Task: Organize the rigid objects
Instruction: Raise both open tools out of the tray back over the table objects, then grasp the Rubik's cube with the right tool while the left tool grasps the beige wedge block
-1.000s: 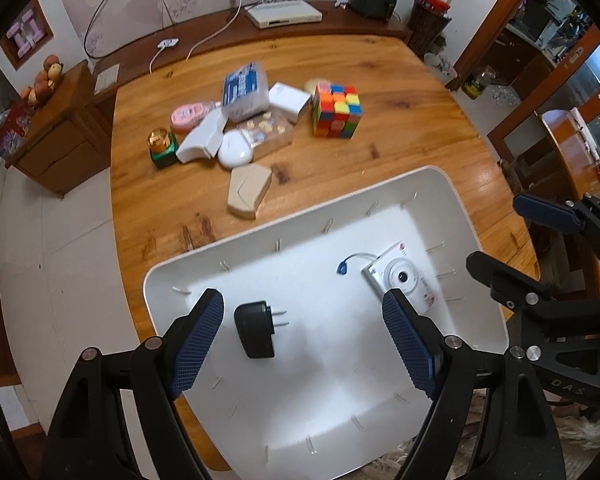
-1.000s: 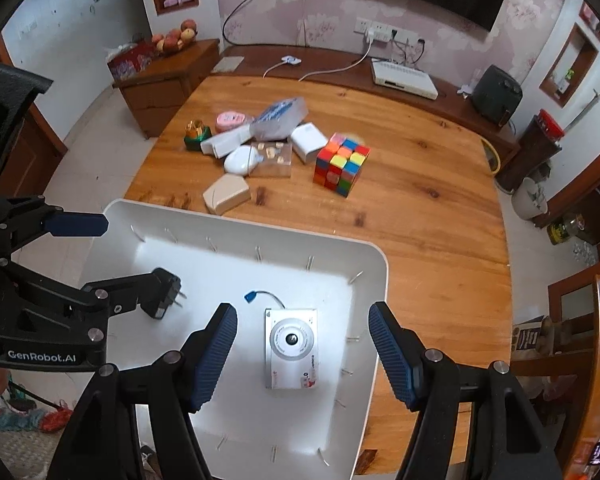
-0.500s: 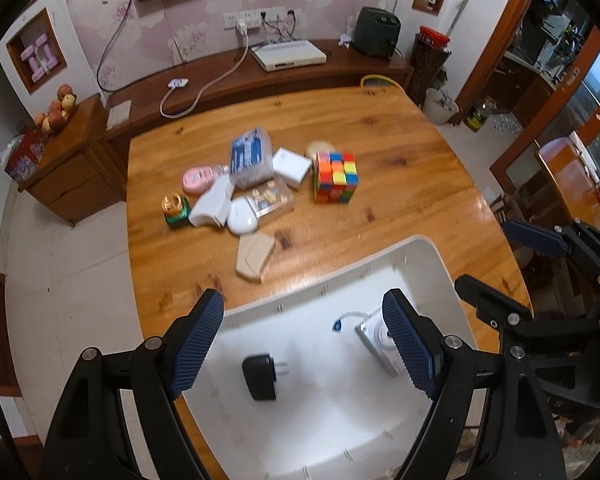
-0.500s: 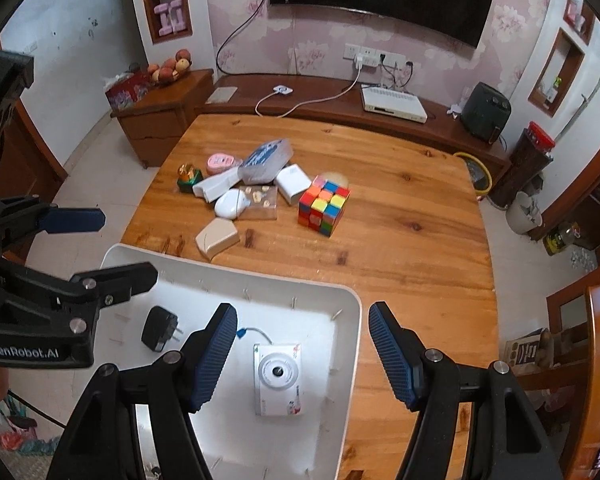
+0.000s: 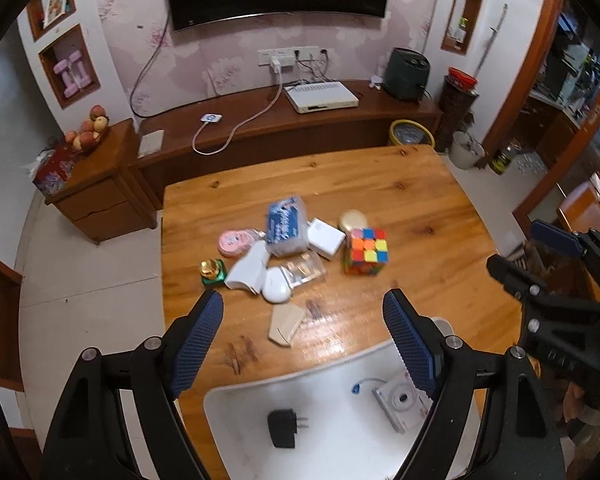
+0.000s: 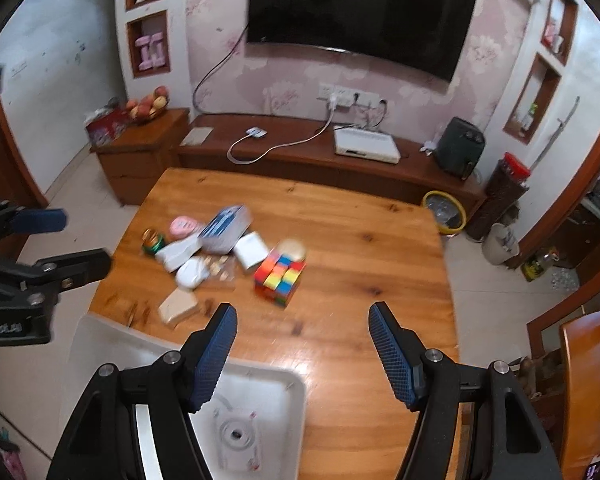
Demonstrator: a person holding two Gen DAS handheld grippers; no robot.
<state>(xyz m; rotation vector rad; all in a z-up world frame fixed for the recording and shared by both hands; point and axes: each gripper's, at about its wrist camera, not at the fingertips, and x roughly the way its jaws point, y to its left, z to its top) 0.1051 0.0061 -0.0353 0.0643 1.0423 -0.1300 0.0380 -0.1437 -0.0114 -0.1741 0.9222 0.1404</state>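
My left gripper [image 5: 302, 320] is open and empty above the near part of the wooden table [image 5: 420, 200]. Below it sits a white tray [image 5: 252, 394] holding a black plug adapter [image 5: 283, 428] and a white camera [image 5: 400, 400]. Farther out on the table lie a colourful puzzle cube [image 5: 366, 250], a beige box [image 5: 285, 323], a white oval case [image 5: 277, 290], a blue pack [image 5: 286, 226] and a pink tin [image 5: 234, 242]. My right gripper [image 6: 303, 320] is also open and empty, over the tray's right corner [image 6: 288, 384], with the camera [image 6: 236, 436] below and the cube [image 6: 280, 276] ahead.
A small green and gold jar [image 5: 212, 271], a white square block [image 5: 326, 239] and a clear packet [image 5: 304, 270] belong to the same pile. Behind the table runs a low wooden cabinet [image 5: 340, 128] with a white box and cables. Tiled floor lies left of the table.
Both grippers have risen and pulled back from the tray, tipping upward. The tray slid to the bottom of each view and the pile came to the centre. Nothing was taken hold of.
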